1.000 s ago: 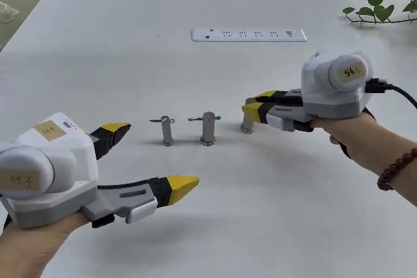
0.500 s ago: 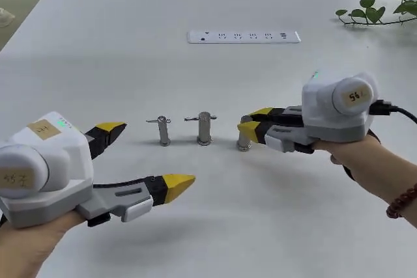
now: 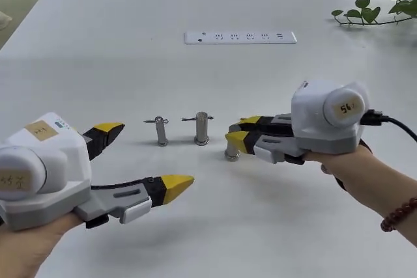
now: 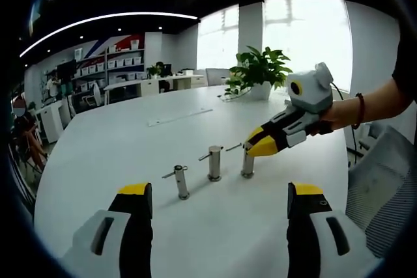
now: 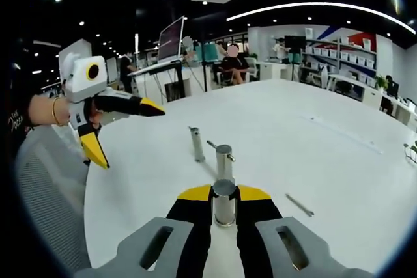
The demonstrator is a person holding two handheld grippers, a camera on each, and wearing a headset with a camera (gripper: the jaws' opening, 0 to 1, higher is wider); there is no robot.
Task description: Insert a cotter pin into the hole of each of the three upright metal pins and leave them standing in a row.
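Clamps right gripper on the end metal pin. Holds left gripper jaws wide apart. In right gripper view, finds a loose cotter pin lying beside the jaws. Has the held pin just right of middle metal pin and left metal pin, both cross-pinned; power strip behind. Handwritten tags illegible.

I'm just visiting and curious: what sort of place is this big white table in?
Probably an open-plan office or a lab workspace. Beyond the white table there are desks with monitors, wall shelves holding boxes, and a potted plant by bright windows.
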